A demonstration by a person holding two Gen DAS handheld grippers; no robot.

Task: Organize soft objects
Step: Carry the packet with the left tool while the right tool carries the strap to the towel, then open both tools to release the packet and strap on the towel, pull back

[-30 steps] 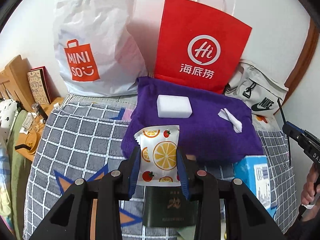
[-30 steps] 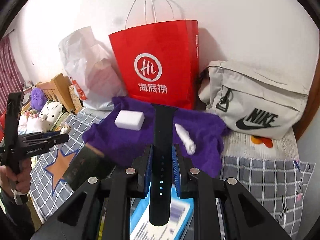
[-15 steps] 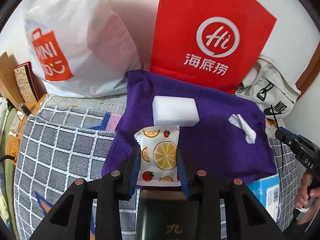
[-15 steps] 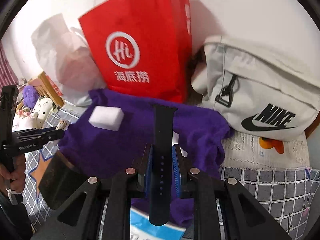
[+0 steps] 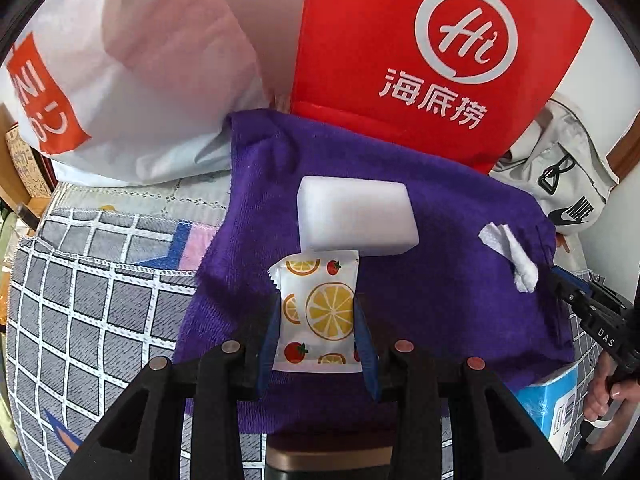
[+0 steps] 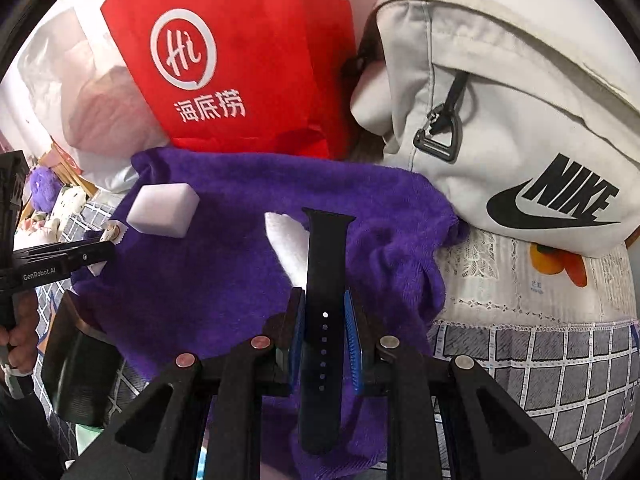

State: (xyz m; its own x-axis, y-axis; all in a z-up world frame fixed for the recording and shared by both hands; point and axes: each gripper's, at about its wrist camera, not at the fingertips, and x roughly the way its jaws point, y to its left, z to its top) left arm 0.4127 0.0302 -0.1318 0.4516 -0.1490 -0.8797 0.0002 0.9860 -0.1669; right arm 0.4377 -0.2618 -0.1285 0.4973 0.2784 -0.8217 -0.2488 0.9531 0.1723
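Observation:
My left gripper [image 5: 318, 320] is shut on a white tissue packet [image 5: 318, 312] printed with orange slices and held upright over the purple towel [image 5: 440, 280]. Just beyond the packet a white sponge block [image 5: 356, 216] lies on the towel, and a crumpled white tissue [image 5: 508, 256] rests near its right edge. My right gripper [image 6: 324, 320] is shut on a black watch strap [image 6: 324, 280] that points away from me above the purple towel [image 6: 200, 280]. The sponge block [image 6: 164, 210] and part of the white tissue [image 6: 288, 240] show behind the strap.
A red paper bag [image 5: 432, 60], a white Miniso bag [image 5: 132, 80] and a grey Nike bag [image 6: 520, 120] stand along the wall behind the towel. A grey checked bedspread [image 5: 80, 300] lies around it. A blue box [image 5: 552, 404] and a dark box [image 6: 76, 376] sit near the front.
Both grippers have moved forward and down toward the purple towel, each keeping its hold. The towel, sponge and bags now look larger and closer.

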